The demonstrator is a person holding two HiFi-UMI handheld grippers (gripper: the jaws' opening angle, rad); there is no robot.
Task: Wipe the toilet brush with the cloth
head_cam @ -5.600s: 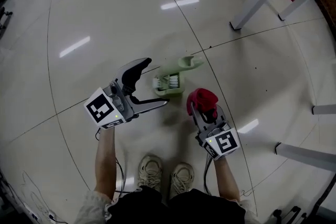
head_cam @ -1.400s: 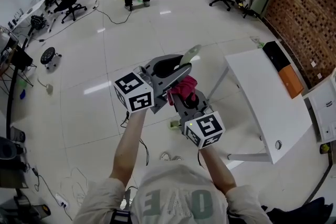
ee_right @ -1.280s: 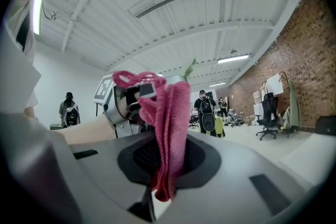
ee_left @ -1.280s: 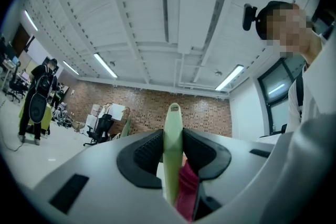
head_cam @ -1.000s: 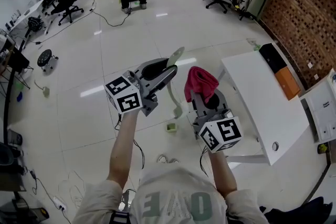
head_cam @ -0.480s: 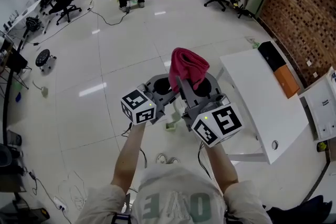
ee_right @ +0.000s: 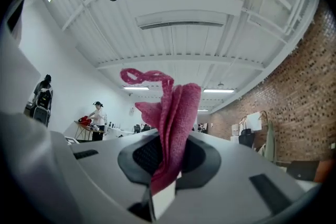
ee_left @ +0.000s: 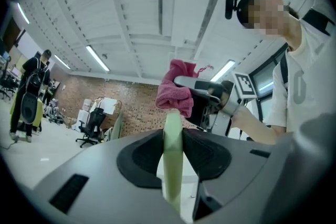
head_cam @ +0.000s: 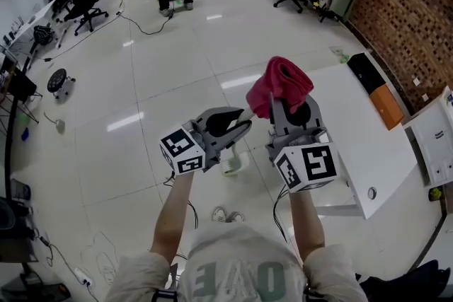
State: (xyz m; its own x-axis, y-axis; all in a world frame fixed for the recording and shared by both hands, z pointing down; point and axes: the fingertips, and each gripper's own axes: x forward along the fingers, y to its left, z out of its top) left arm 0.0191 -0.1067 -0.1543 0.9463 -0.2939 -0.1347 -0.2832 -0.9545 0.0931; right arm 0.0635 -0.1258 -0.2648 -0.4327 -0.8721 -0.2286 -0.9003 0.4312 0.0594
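- The left gripper (head_cam: 243, 128) has its jaws closed narrowly on the pale green toilet brush (ee_left: 172, 157), held in the air with its handle tip right at the cloth (head_cam: 280, 81).
- The right gripper (head_cam: 284, 108) clamps the pink cloth, which is bunched above its jaws.
- The white table (head_cam: 361, 141) has its edge under the right gripper, and open floor (head_cam: 141, 95) lies to the left and ahead.

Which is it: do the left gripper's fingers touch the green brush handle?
Touching: the left gripper view shows both fingers pressing the green brush handle from each side.
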